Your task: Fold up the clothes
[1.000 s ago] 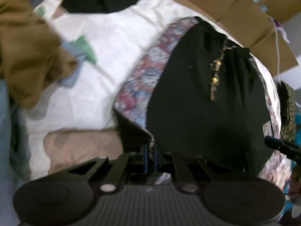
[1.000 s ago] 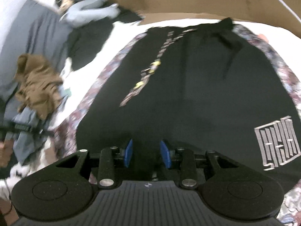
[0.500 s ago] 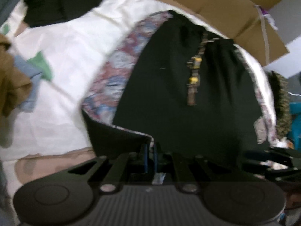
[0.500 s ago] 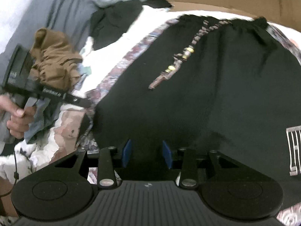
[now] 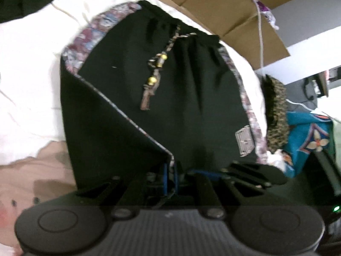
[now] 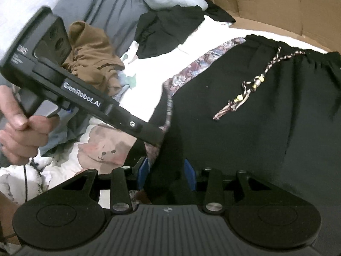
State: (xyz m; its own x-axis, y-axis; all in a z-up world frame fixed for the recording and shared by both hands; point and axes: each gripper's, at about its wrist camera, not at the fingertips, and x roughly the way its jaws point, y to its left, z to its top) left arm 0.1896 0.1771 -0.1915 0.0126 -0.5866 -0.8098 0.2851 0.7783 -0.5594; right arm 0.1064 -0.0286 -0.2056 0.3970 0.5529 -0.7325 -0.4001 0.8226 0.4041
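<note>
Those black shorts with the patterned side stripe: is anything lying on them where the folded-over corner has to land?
Nothing foreign. Only the shorts' own beaded drawstring lies on the front. The left gripper pinches the corner; other clothes lie off to the sides.

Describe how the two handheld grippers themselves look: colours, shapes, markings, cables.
Both are matte black, with a ribbed body, two round discs at the corners, silver screws and blue pads on the fingers. The left gripper, seen from the side in the right wrist view, has a pistol grip, a long flat arm printed "GenRobot.AI" in white, and a boxy camera head. A thin black cable hangs below the hand. The right gripper shows the same build.
</note>
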